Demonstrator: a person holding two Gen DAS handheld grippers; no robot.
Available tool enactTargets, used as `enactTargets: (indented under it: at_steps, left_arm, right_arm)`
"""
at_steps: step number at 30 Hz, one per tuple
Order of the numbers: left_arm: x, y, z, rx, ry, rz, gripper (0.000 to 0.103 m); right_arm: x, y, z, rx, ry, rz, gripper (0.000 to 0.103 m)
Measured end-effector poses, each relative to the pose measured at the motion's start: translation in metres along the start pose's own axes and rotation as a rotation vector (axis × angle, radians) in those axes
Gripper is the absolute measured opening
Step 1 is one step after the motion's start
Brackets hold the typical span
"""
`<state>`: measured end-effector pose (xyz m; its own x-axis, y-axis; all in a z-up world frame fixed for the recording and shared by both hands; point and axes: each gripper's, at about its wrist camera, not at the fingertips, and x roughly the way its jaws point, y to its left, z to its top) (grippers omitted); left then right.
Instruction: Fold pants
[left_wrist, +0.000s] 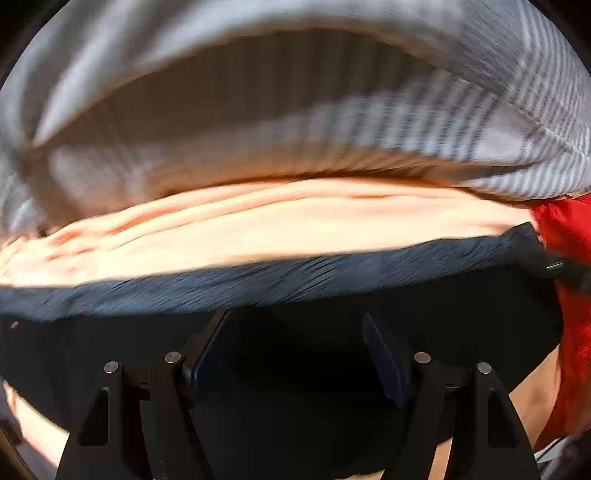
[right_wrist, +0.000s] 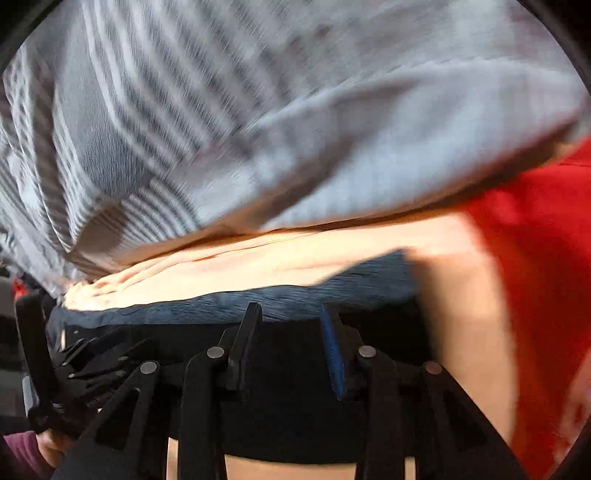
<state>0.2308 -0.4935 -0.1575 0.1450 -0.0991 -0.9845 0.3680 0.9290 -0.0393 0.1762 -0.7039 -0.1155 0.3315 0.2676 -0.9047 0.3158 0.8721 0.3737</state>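
Right now both views are heavily blurred, so fine detail is uncertain. The left gripper (left_wrist: 295, 325) has its jaws spread wide, with dark fabric lying in the gap between them; whether the pads actually pinch it I cannot tell. The right gripper (right_wrist: 290, 314) shows a narrower gap, jaws parted, also over dark cloth, and no firm hold is visible there either.

The pants (left_wrist: 258, 288), dark navy with a textured upper edge, lie directly ahead of and under both sets of jaws. That edge runs left to right across each view, so the garment's visible long axis sits crosswise to the fingers. Both grippers seem equally close to it; the left gripper's black frame (right_wrist: 35, 354) shows at the left of the right wrist view, so the two tools work side by side along the same edge.

Beyond the pants lies a peach cloth (left_wrist: 277, 225), and past that a grey striped fabric (right_wrist: 221, 122) bulges up and fills the background. A red cloth (right_wrist: 535, 240) sits to the right. My guess is that the striped bulk could crowd any forward fold.
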Motion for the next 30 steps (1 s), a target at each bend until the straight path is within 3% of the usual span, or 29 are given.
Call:
enactTargets:
  at_steps: [1,3,4,5,8,12,14,16,18,22,26,30]
  left_arm:
    - [0.007,-0.008,0.003,0.018,-0.002,0.014,0.073]
    - [0.020,-0.013,0.006,0.040,-0.006,0.057,0.073]
    - [0.022,-0.014,0.007,0.034,-0.016,0.056,0.075]
    - [0.023,-0.006,0.008,0.013,-0.025,0.042,0.078]
    - [0.018,0.017,0.008,-0.024,-0.017,0.075,0.080]
    - [-0.015,0.058,-0.007,-0.080,-0.050,0.078,0.080]
    - [-0.015,0.071,-0.021,-0.079,-0.018,0.095,0.080]
    - [-0.002,0.071,-0.038,-0.049,0.017,0.145,0.080]
    - [0.003,0.087,-0.049,-0.056,0.012,0.112,0.088]
    - [-0.024,0.126,-0.054,-0.074,-0.034,0.125,0.088]
    - [-0.048,0.184,-0.063,-0.075,-0.080,0.162,0.088]
    - [-0.055,0.268,-0.074,-0.139,-0.068,0.232,0.088]
  right_arm:
    - [0.018,0.002,0.003,0.001,0.046,0.012,0.036]
    - [0.038,-0.005,0.007,-0.001,0.081,-0.043,0.025]
    - [0.040,-0.014,0.009,0.002,0.063,-0.078,0.008]
    - [0.037,-0.023,0.010,0.019,0.040,-0.097,0.002]
    - [0.013,-0.062,0.007,0.186,-0.013,-0.123,0.002]
    - [-0.019,-0.041,-0.016,0.116,-0.039,-0.160,0.012]
    - [-0.026,-0.023,-0.037,0.049,-0.033,-0.134,0.031]
    - [-0.015,-0.013,-0.065,0.005,0.018,-0.181,0.048]
    - [-0.006,-0.021,-0.082,0.044,0.043,-0.199,0.048]
    - [-0.029,-0.008,-0.087,0.053,0.014,-0.232,0.049]
    - [-0.036,0.040,-0.091,0.043,0.001,-0.136,0.049]
    - [-0.001,0.109,-0.102,0.008,0.031,-0.048,0.049]
